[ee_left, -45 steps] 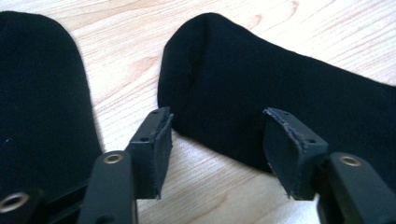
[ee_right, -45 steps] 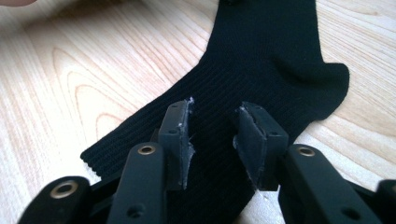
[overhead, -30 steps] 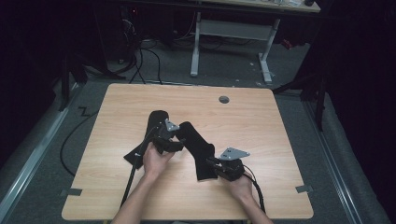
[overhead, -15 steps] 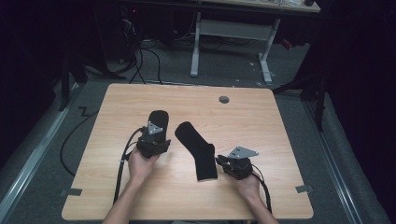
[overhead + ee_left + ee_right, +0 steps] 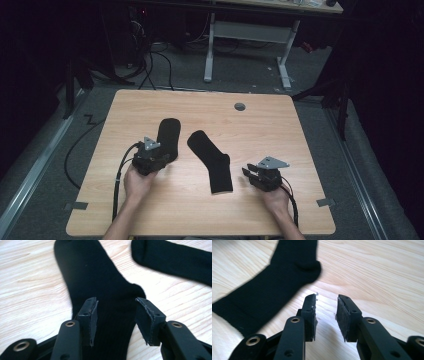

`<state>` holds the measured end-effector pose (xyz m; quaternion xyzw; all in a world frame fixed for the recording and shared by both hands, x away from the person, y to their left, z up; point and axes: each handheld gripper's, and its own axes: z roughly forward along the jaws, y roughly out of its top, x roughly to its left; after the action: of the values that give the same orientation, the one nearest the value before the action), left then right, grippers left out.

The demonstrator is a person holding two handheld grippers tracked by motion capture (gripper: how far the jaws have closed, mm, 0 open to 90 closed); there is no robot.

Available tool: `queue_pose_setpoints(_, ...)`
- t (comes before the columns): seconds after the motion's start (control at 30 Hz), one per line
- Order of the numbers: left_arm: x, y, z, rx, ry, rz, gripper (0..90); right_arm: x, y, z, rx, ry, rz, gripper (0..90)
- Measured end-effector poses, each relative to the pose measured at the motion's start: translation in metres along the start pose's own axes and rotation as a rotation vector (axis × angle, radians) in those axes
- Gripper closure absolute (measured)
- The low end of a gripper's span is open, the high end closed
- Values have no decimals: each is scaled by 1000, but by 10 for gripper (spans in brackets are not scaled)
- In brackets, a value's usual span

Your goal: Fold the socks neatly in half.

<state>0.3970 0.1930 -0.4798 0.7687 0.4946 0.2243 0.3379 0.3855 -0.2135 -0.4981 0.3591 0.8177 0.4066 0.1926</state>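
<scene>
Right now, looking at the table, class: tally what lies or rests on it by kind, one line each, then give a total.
Black socks: 2, the left sock and the right sock
Handheld grippers: 2, the left gripper and the right gripper
Grey round table insert: 1
Total: 5

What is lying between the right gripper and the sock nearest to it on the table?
Nothing visible. The right gripper has its jaws open over bare table, and the sock lies just beside it, with only wood between them.
</scene>
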Motion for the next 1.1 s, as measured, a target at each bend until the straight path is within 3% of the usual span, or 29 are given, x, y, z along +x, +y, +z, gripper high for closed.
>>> queue_pose_setpoints(0.4,17,-15,-8,23,49,-2,533,-26,-13,-8,14,-72,60,635)
queue_pose_setpoints(0.57,18,-19,-8,35,34,-3,527,-31,-15,-11,26,-99,58,622)
queue_pose_setpoints(0.67,18,-21,-6,62,29,1,521,-37,-19,-16,33,-118,80,613)
queue_pose_setpoints(0.97,18,-22,-7,73,9,16,510,-49,-30,-24,39,-155,120,602)
queue_pose_setpoints(1.1,20,-23,-5,74,11,11,511,-50,-30,-22,77,-159,122,575)
